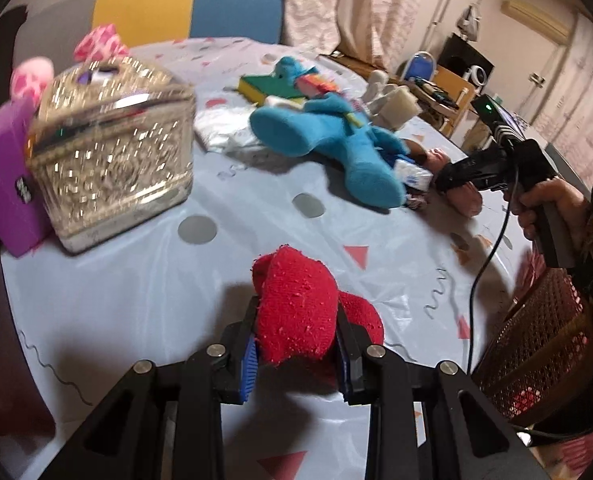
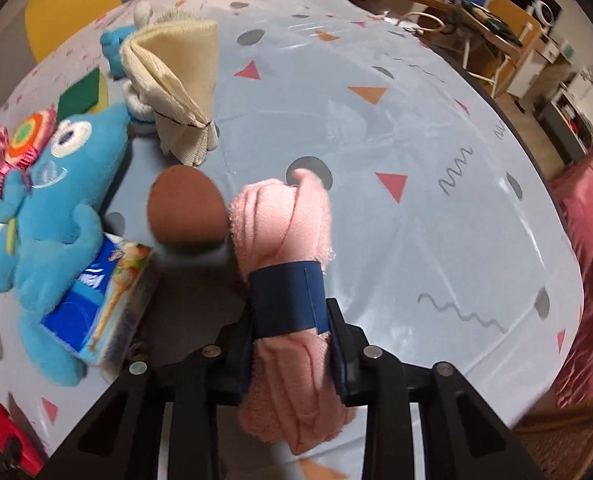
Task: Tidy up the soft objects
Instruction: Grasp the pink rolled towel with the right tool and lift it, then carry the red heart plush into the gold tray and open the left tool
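Left gripper [image 1: 298, 344] pinches my fuzzy red sock [image 1: 296, 304] | right gripper [image 2: 292, 336] pinches rolled pink towel [image 2: 288, 248] – blue plush toy [image 2: 52, 196] left of frame, unsorted

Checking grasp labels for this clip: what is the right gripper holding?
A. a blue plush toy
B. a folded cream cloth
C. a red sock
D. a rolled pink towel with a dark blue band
D: the right gripper is clamped on the rolled pink towel, just below its dark blue band.

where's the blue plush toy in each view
Left wrist view: blue plush toy lies upper centre on the table, beyond the red cloth.
Right wrist view: blue plush toy at the left edge, beside the tissue pack.
Shared landmark: the green and yellow sponge behind it.
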Demonstrator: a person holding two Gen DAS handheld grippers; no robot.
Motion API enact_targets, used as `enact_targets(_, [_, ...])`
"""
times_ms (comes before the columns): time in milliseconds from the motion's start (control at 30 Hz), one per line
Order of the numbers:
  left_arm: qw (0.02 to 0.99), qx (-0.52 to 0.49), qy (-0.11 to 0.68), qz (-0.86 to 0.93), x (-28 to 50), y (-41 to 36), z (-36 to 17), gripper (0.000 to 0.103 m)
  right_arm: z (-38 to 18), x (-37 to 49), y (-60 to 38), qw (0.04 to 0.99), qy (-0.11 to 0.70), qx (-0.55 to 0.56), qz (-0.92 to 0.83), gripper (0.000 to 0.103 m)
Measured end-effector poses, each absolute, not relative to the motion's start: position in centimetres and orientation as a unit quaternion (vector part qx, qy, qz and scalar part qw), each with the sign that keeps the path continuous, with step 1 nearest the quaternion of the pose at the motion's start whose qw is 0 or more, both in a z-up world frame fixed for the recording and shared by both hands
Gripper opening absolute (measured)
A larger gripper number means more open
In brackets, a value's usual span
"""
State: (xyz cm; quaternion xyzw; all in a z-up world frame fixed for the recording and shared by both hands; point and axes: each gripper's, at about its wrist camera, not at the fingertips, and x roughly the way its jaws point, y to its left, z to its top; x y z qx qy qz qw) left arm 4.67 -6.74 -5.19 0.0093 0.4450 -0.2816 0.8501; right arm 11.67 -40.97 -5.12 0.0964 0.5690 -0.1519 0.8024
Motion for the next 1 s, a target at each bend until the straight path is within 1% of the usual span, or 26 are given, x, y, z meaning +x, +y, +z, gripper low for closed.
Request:
enact_targets(100, [0.853, 0.015, 0.433, -0.292, 4.2, -6.8, -4.3, 0.031, -3.4, 10.3, -40.6, 0.813, 0.544, 0.11, -0.174, 0.03])
enact_targets(200, [0.857, 0.004, 0.424, -0.294, 3.8, -6.2, -3.3, 0.031, -0.5, 8.1, -39.4, 0.84, 0.501, 0.126, -0.166, 0.03])
enact_targets(267, [0.86, -0.002, 0.418, -0.292, 3.5, -5.5, -2.6, 0.031, 1.1, 6.3, -37.9, 0.858, 0.48, 0.125, -0.136, 0.03])
enact_targets(333, [0.865, -0.005, 0.413, -0.286, 3.3, -4.7, -1.9, 0.031, 1.6, 5.2, -35.6, 0.868, 0.473, 0.129, -0.081, 0.03])
enact_targets(500, [0.876, -0.021, 0.397, -0.274, 2.3, -2.0, 0.4, 0.031, -0.8, 2.6, -29.3, 0.854, 0.507, 0.117, 0.013, 0.03])
enact_targets(700, [0.889, -0.055, 0.378, -0.252, 1.6, 2.5, 2.8, 0.031, -5.4, 3.1, -23.3, 0.823, 0.559, 0.081, 0.063, 0.03])
enact_targets(1000, [0.907, -0.106, 0.356, -0.198, 1.9, 9.5, 4.6, 0.031, -6.0, 3.9, -20.9, 0.834, 0.546, 0.056, 0.049, 0.032])
